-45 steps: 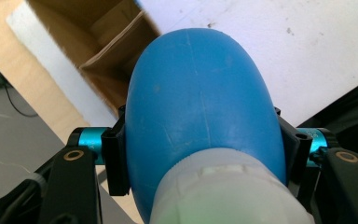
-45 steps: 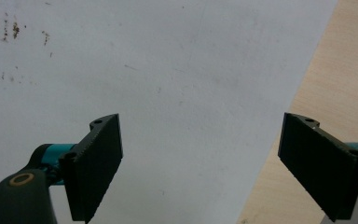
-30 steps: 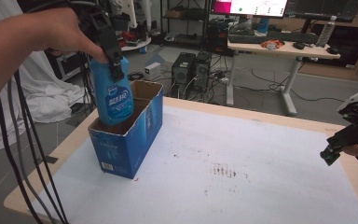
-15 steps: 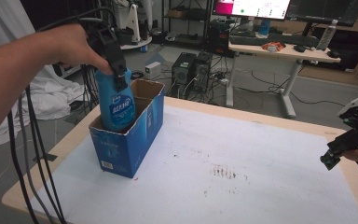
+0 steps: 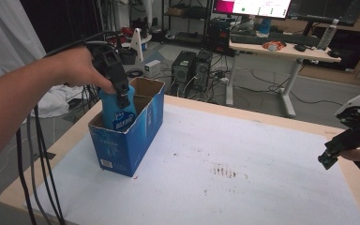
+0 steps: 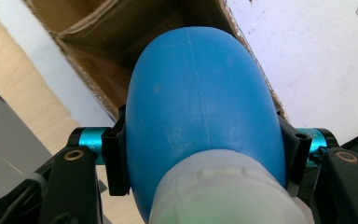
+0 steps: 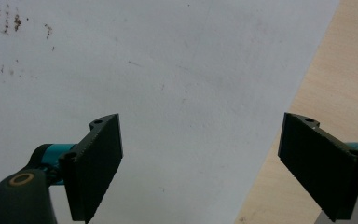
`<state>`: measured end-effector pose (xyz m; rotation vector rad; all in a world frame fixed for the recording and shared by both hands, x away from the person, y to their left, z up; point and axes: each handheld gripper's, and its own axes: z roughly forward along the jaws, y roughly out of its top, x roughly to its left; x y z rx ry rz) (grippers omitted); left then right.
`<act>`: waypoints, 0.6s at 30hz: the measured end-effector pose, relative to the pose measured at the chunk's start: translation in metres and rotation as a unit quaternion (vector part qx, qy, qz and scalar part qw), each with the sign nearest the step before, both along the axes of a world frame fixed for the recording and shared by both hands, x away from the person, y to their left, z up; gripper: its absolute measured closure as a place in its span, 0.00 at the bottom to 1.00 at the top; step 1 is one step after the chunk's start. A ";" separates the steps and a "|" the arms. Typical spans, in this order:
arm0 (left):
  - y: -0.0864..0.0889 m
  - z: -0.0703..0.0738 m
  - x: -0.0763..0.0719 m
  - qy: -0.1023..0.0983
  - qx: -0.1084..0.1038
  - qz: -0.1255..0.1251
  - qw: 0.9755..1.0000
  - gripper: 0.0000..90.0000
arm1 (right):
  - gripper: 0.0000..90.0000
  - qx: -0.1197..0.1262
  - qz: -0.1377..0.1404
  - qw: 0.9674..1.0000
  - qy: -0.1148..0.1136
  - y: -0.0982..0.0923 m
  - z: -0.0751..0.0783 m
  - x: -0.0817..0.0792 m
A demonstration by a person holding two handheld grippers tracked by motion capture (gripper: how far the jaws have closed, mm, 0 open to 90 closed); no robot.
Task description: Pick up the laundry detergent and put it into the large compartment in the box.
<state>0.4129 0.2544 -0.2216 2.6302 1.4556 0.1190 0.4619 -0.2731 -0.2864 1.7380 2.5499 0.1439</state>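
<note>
1. Two grippers working: left gripper point(image 5: 122, 98) is clamping its fingers point(image 6: 114, 158) on the blue bottle point(image 5: 118, 112), just below its white cap.
2. Bottle is sitting upright, lower half inside the open blue carton point(image 5: 136, 136), near the worktop's point(image 5: 243, 154) left edge.
3. Right gripper point(image 5: 330, 157) is hovering at the right edge, fingers point(image 7: 95, 163) wide apart, holding nothing.
4. Step in hand, as judged: lowering the bottle into the carton.
5. Next move likely calls for seating it on the carton floor, clear of the walls, then releasing.
</note>
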 end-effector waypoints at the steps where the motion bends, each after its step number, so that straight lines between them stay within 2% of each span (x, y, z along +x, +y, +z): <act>1: 0.000 -0.002 0.000 0.000 -0.001 -0.006 1.000 0.41 | 0.14 0.001 0.000 1.000 0.000 0.000 0.000 0.000; 9: 0.000 -0.017 -0.001 0.006 0.001 -0.025 1.000 0.41 | 0.14 0.001 -0.002 1.000 0.002 -0.002 -0.003 0.000; 12: -0.002 -0.022 -0.001 0.000 0.008 -0.030 1.000 0.41 | 0.14 0.001 -0.001 1.000 0.003 -0.002 -0.004 0.000; 14: -0.002 -0.026 -0.001 0.005 0.013 -0.036 0.999 0.41 | 0.14 0.003 0.000 1.000 0.001 -0.002 -0.003 0.000; 18: -0.002 -0.033 -0.001 0.013 0.007 -0.047 0.999 0.41 | 0.14 0.005 0.002 1.000 0.001 0.000 -0.002 -0.001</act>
